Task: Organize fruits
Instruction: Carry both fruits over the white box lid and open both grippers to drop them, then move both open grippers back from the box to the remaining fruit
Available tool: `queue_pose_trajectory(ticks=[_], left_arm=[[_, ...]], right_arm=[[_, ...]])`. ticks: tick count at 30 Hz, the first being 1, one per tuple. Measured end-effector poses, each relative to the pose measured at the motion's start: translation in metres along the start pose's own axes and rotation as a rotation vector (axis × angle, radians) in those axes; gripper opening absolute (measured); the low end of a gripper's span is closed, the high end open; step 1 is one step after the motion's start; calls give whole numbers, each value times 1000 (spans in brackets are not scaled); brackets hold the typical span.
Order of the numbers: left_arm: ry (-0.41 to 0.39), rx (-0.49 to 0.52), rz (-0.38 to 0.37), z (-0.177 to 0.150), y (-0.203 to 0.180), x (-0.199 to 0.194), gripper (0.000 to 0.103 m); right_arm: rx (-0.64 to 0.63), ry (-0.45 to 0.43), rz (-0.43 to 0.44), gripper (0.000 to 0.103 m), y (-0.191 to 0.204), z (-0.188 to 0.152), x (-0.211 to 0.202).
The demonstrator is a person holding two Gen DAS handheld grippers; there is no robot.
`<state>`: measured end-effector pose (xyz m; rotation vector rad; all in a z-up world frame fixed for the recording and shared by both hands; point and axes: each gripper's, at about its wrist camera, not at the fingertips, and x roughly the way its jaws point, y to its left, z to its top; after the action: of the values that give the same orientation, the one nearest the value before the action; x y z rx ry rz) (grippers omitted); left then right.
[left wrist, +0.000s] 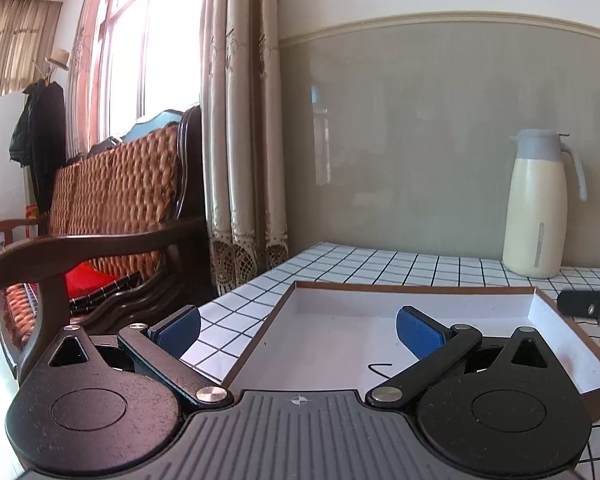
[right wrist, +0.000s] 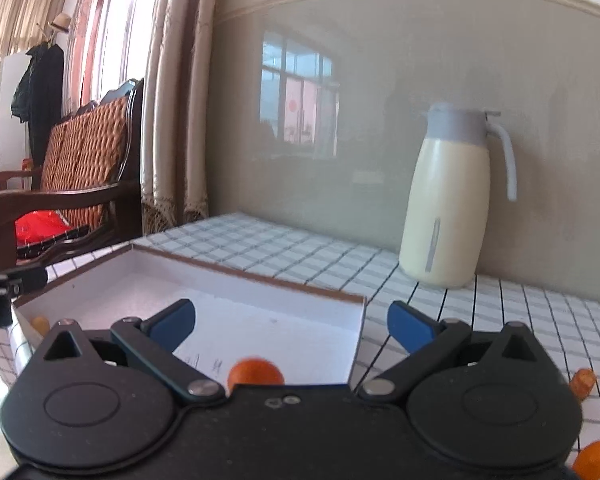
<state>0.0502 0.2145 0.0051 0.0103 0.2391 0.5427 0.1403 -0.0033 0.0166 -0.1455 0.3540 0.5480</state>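
Two grippers hang over a table point(left wrist: 339, 268) covered in a white cloth with a black grid, and both stand with jaws spread wide and nothing between the blue pads. In the left wrist view the left gripper point(left wrist: 298, 330) fills the lower half of the frame, its left pad over the cloth and its right pad over the white floor of a shallow cardboard box point(left wrist: 419, 290) with brown edges; the part of the box seen here is bare apart from a thin dark curl near the bottom centre. In the right wrist view the right gripper point(right wrist: 291, 326) sits low in the frame, its left pad over the same box point(right wrist: 260, 280) and its right pad over the cloth outside the box's right wall. Three small orange fruits lie near it: one fruit point(right wrist: 256, 372) inside the box at the bottom centre, just above the gripper body, and two more fruits point(right wrist: 583, 382) on the cloth at the lower right, outside the box. A further small orange piece point(right wrist: 40, 324) shows at the box's left end. A cream thermos jug point(right wrist: 451, 196) with a grey lid stands upright at the right against the grey wall. A wooden armchair point(left wrist: 112, 208) with a woven back sits at the left, beside beige curtains point(left wrist: 240, 120)
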Motion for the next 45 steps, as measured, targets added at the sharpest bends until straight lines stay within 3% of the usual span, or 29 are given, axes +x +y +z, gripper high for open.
queue_pose_trajectory(ticks=[3, 6, 11, 14, 19, 24, 26, 38, 45], left_arm=[[-14, 3, 18, 4, -3, -6, 103], [11, -33, -23, 9, -2, -9, 103], [26, -36, -15, 11, -7, -20, 103], [20, -48, -50, 9, -10, -30, 103], [-40, -46, -53, 14, -25, -45, 103], [-24, -48, -146, 13, -44, -56, 103], [-3, -39, -150, 11, -54, -60, 103], [-23, 18, -326, 5, -110, -93, 103], [-28, 27, -403, 0, -140, -101, 103]], right_arm=[[-16, 25, -54, 97, -2, 2, -4], [-12, 37, -64, 97, -8, 2, -10], [9, -17, -74, 97, -24, 3, -33], [36, -24, -89, 97, -37, 6, -44], [57, -52, -129, 97, -49, 2, -60], [75, -82, -160, 97, -62, 1, -85], [79, -83, -185, 97, -67, -5, -96], [134, -72, -291, 97, -104, -29, -155], [85, -20, -329, 85, -115, -42, -168]])
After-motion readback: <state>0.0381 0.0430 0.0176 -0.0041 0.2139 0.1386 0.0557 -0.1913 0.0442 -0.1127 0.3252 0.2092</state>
